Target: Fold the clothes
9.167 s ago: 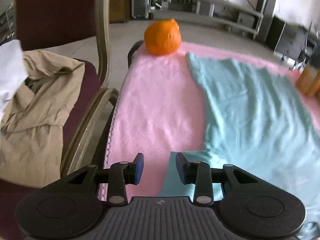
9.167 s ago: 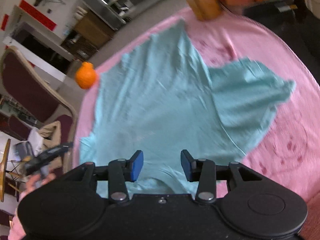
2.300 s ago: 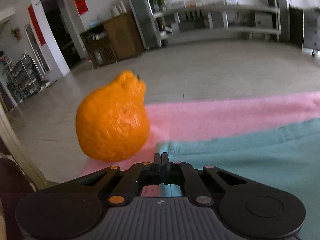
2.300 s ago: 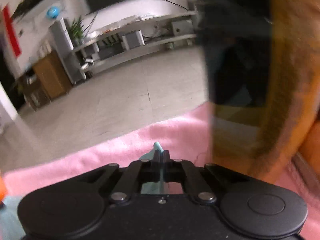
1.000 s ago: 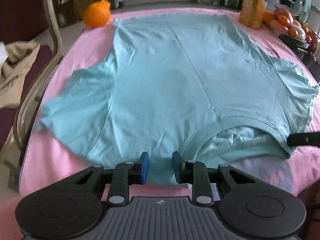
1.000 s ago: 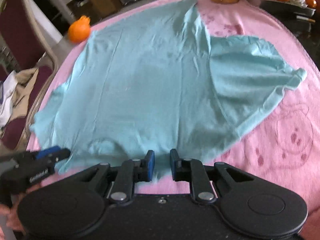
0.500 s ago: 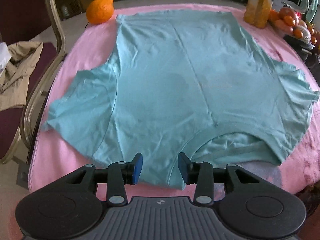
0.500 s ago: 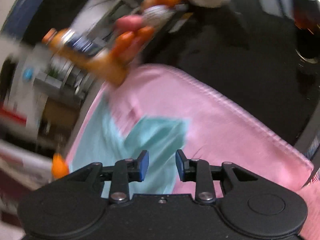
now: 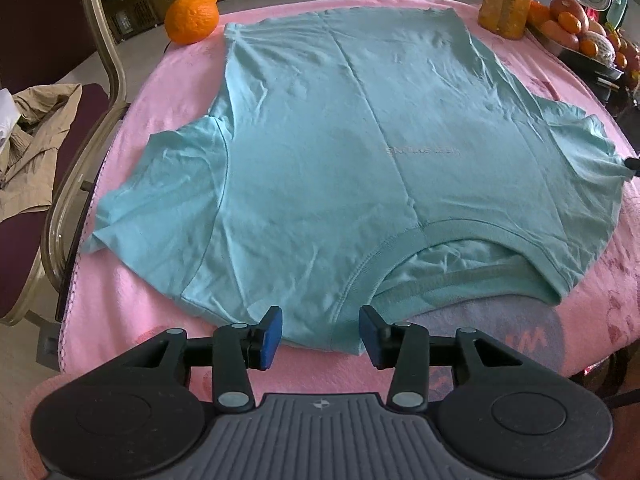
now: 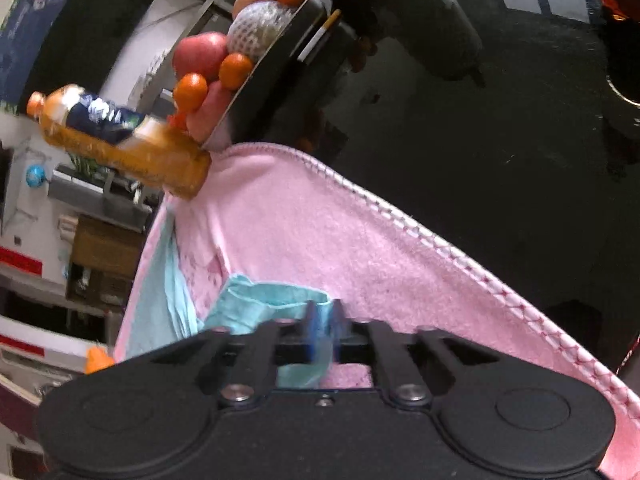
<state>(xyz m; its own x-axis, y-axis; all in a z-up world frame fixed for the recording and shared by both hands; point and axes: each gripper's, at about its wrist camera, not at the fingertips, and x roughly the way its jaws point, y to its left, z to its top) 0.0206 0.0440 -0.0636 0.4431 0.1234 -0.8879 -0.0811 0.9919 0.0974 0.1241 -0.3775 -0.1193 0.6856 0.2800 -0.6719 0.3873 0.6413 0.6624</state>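
A dark table [image 10: 500, 140] carries a pink blanket [image 9: 132, 320] at its near edge and a fruit tray [image 10: 276, 60] toward its far edge.

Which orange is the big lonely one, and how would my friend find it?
Start at the pink blanket covering the table, and find the teal T-shirt spread flat on it. Off the shirt's far left corner, near the chair, sits the big orange. It is alone and bumpy-topped, unlike the small oranges piled on the far right.
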